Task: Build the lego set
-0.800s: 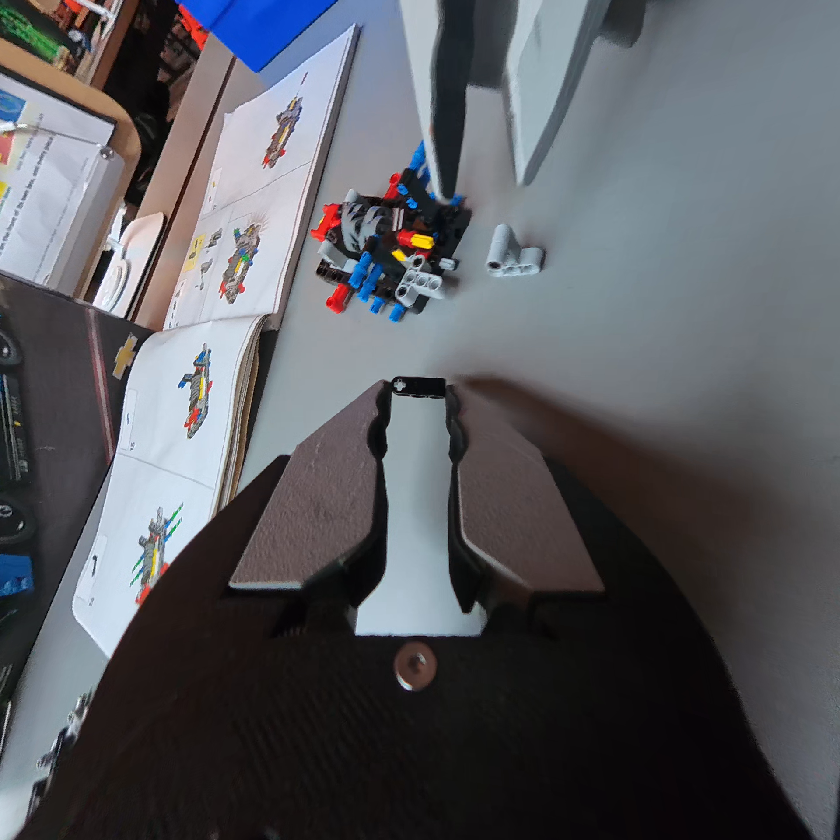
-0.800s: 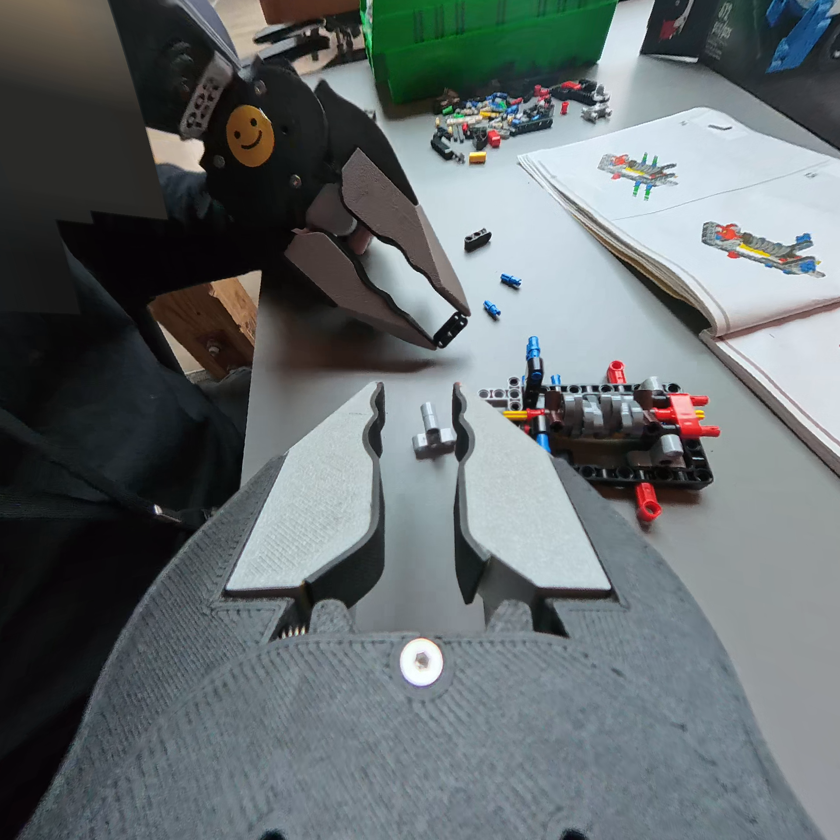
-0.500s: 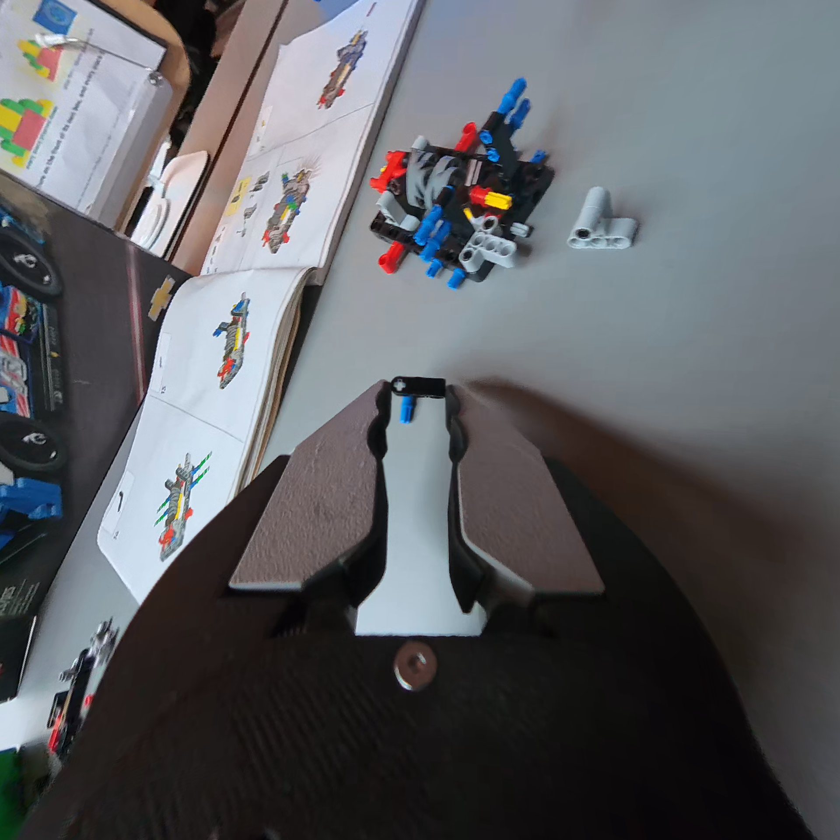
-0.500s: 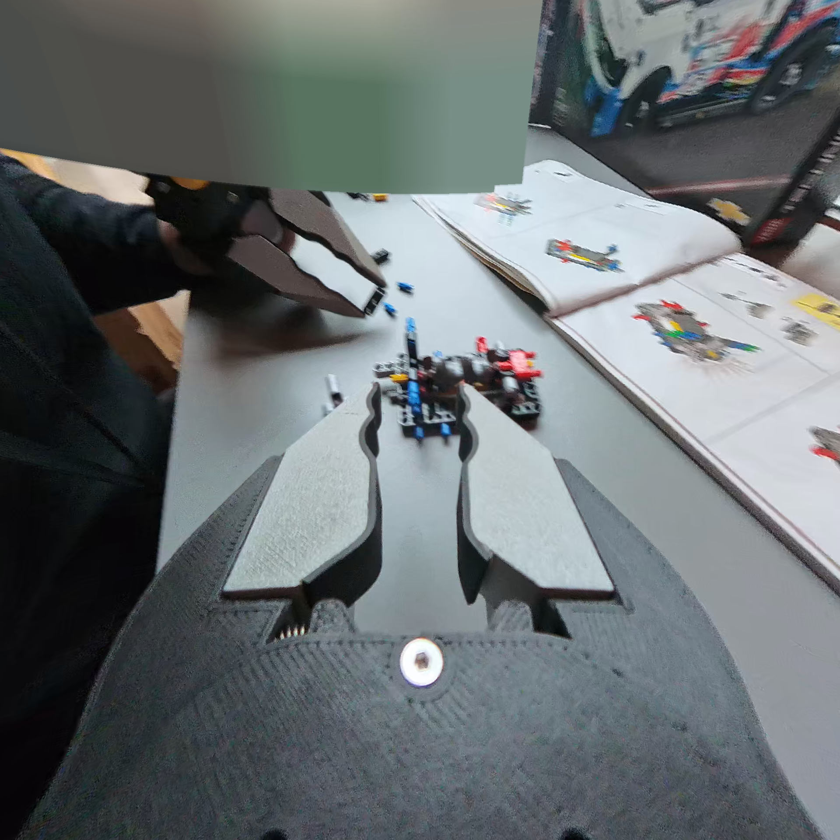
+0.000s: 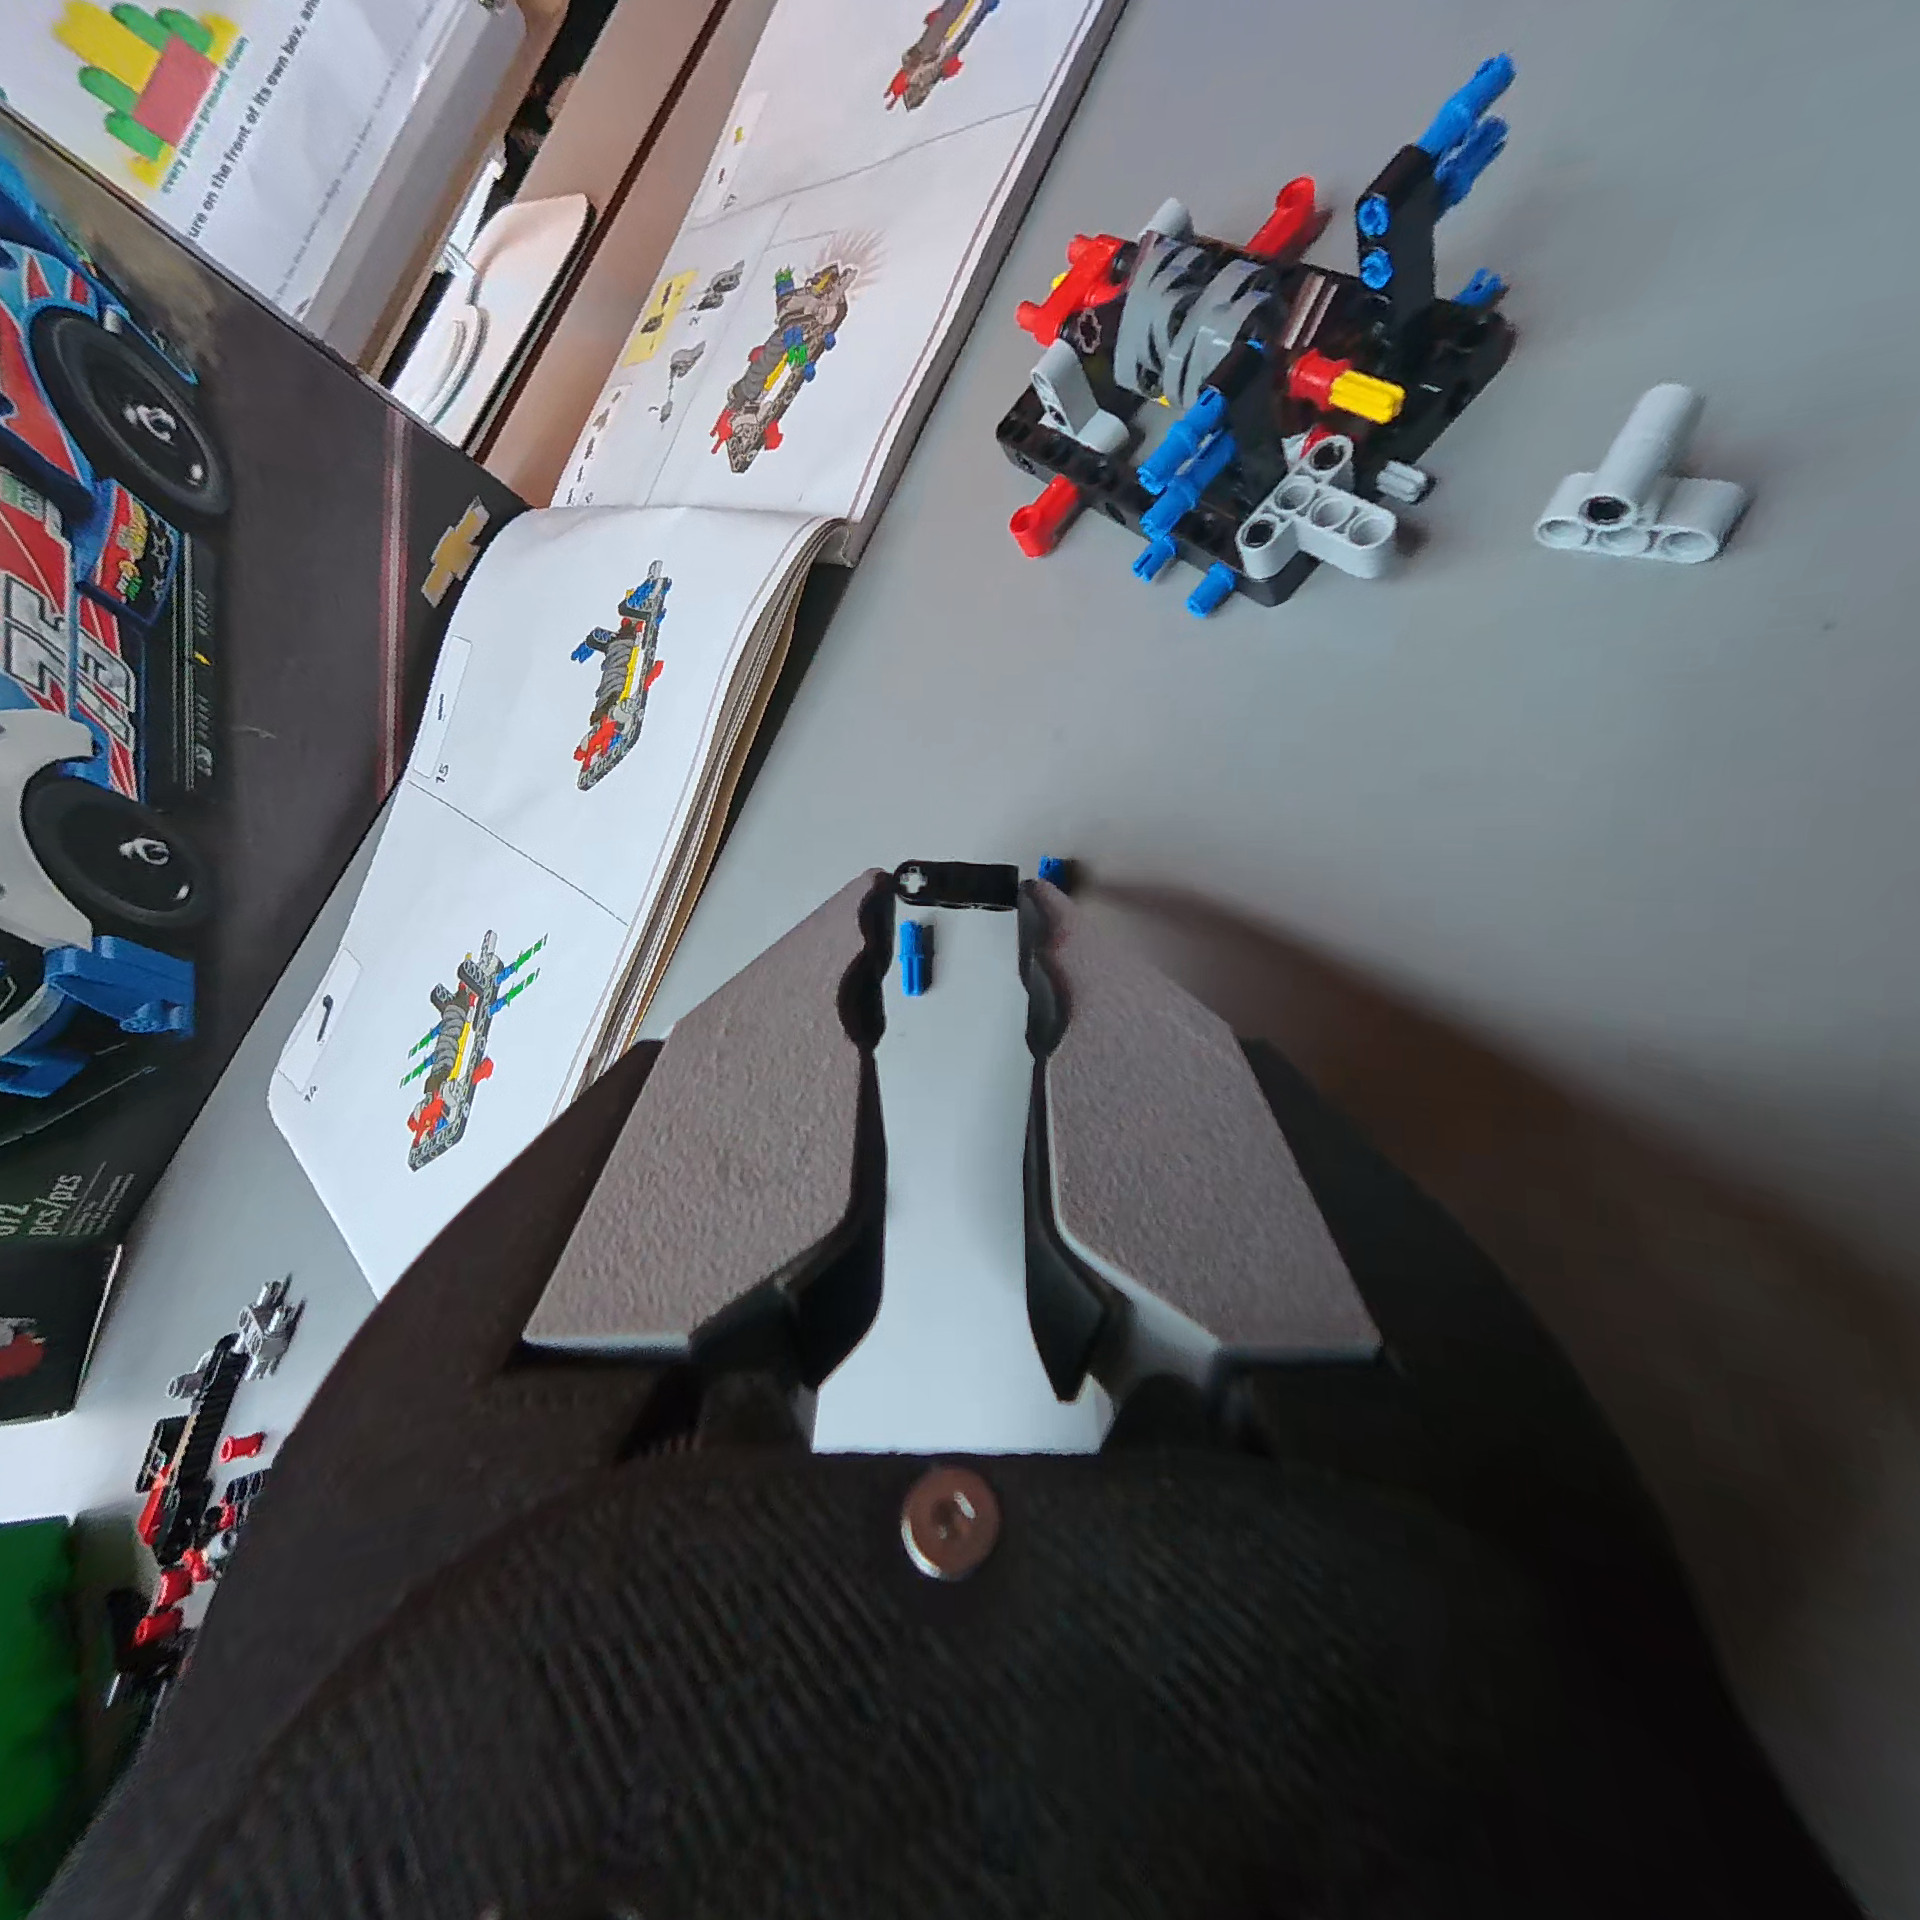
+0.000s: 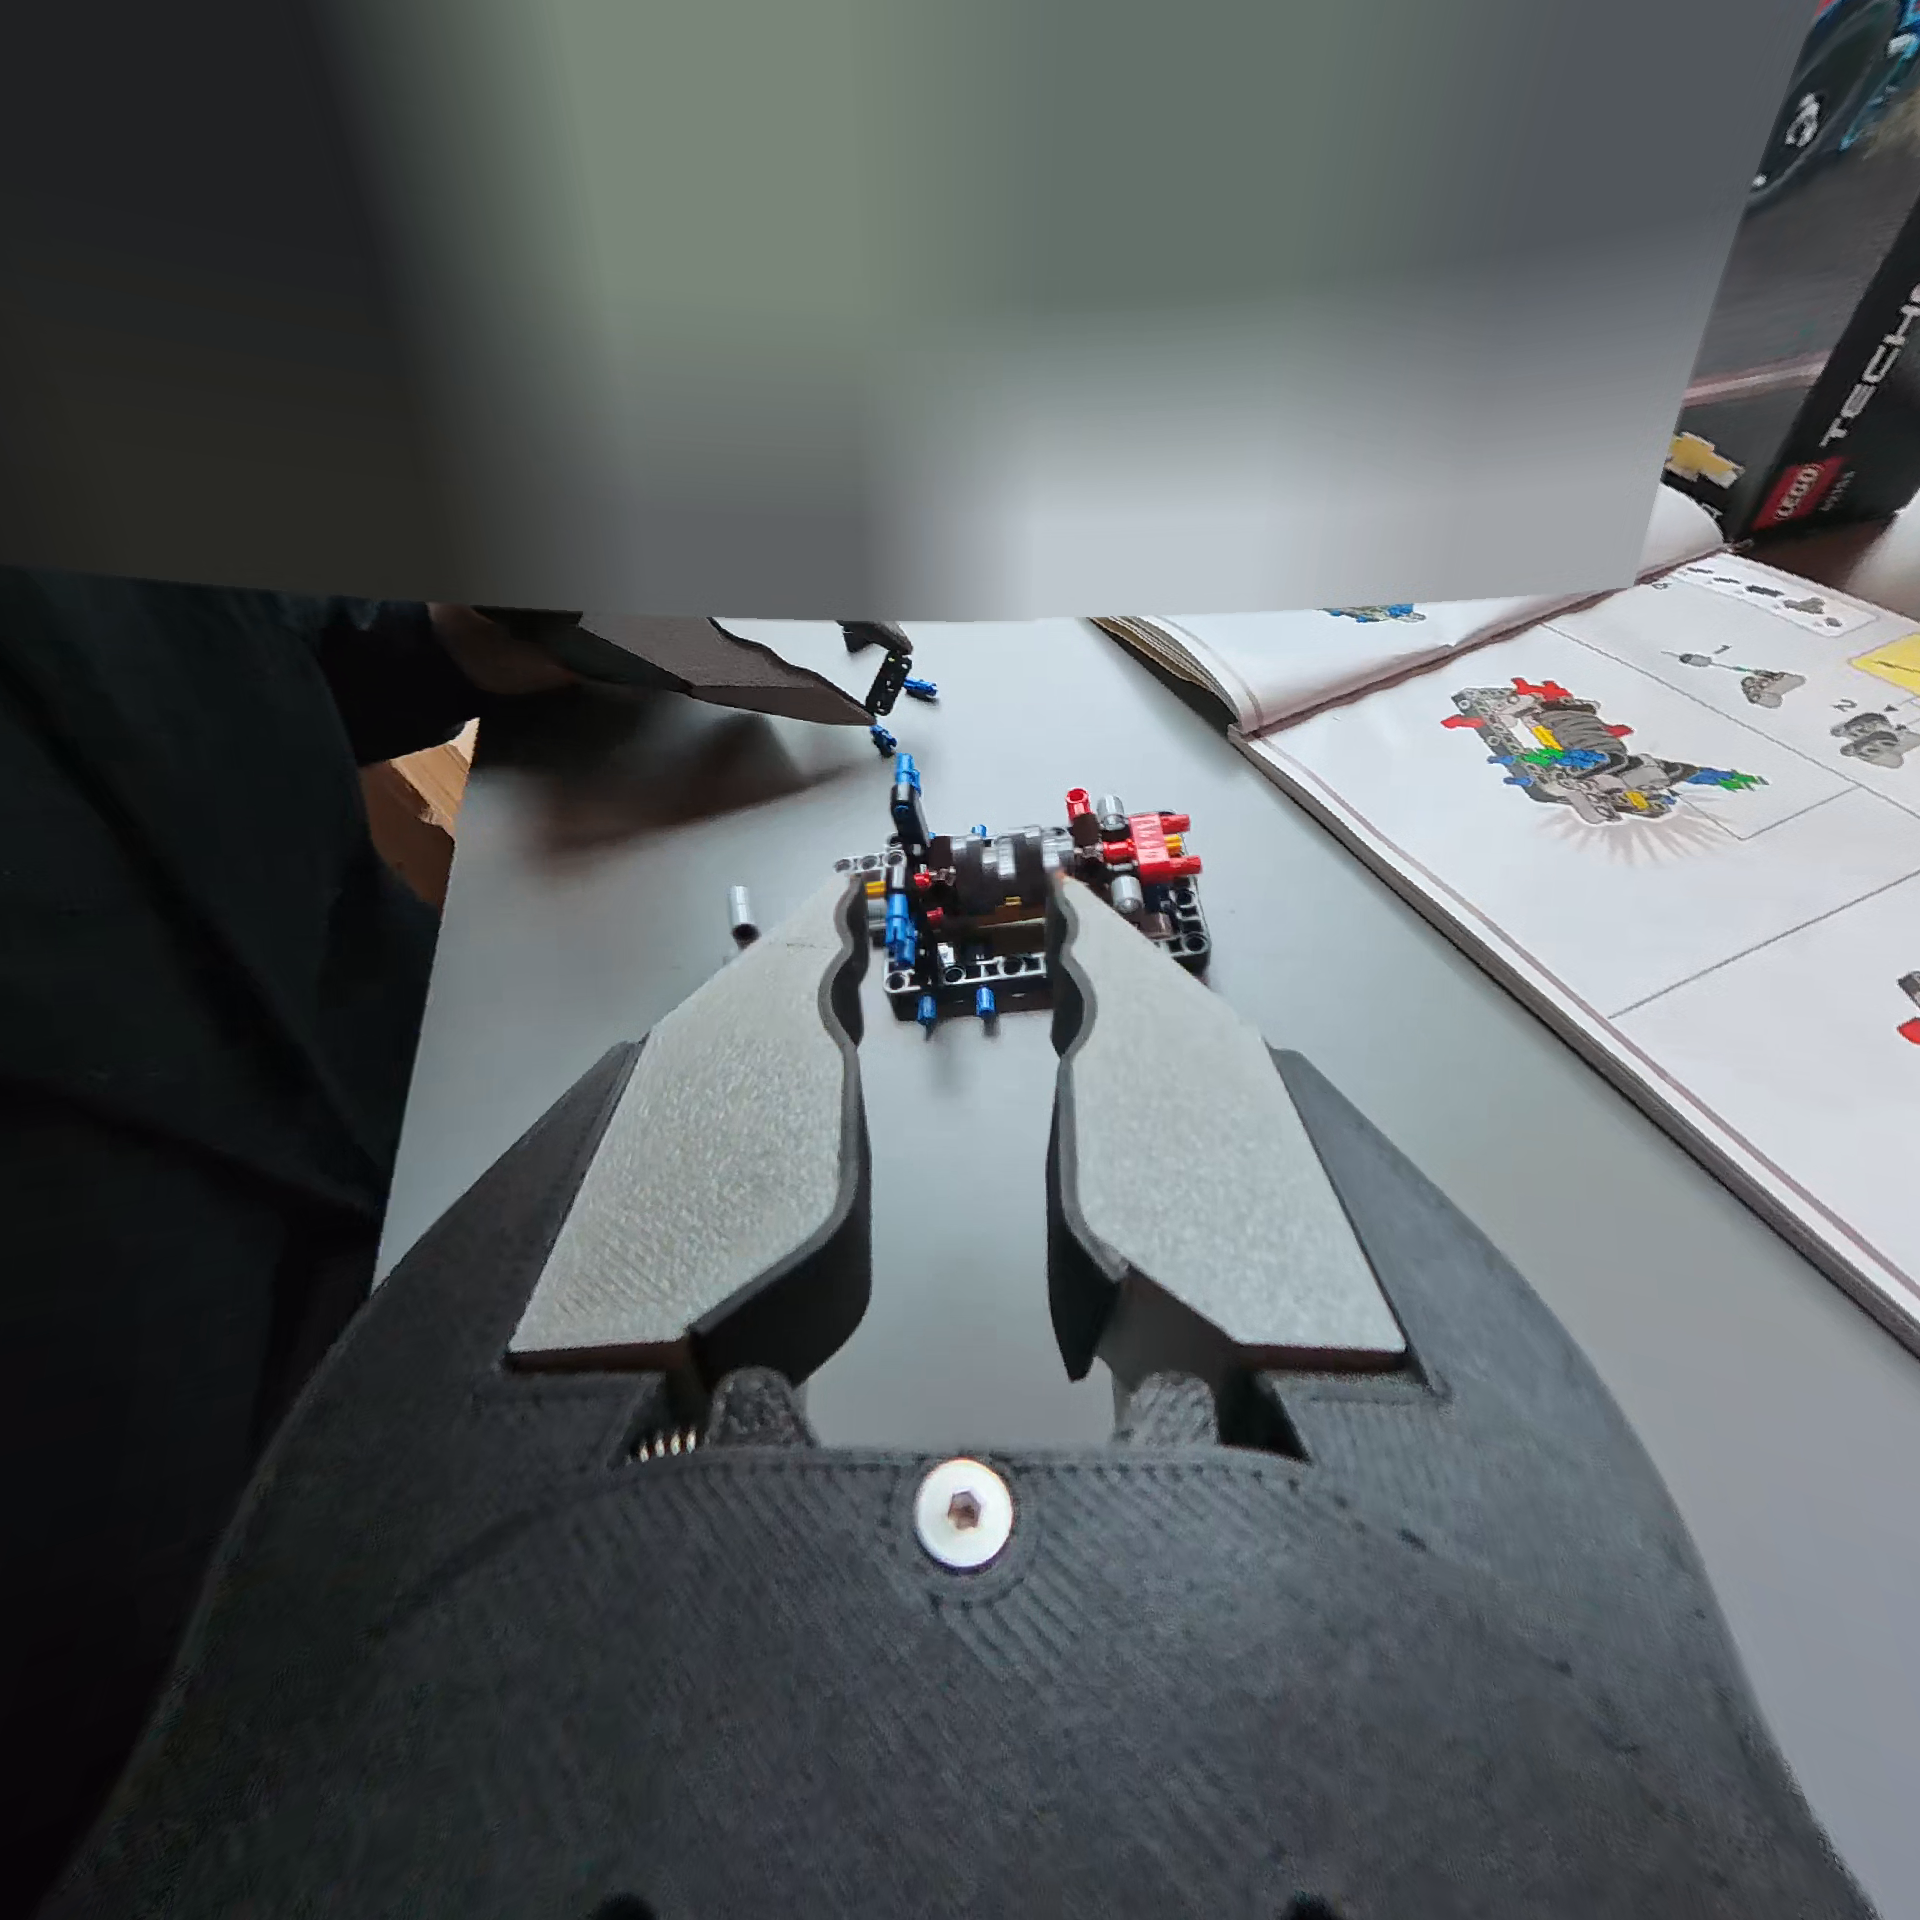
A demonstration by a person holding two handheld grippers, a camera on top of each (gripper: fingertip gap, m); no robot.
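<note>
While left tool [image 5: 956, 883] pinches black beam [image 5: 958, 881], right tool [image 6: 954, 902] gapes empty.

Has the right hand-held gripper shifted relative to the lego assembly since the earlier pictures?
Yes. The right hand-held gripper now frames the lego assembly between its open fingertips; earlier it framed the loose grey connector.

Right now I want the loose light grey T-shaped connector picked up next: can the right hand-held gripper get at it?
Probably yes: the light grey T-shaped connector lies alone on bare table beside the colourful half-built model, and the right hand-held gripper is open and empty.
</note>
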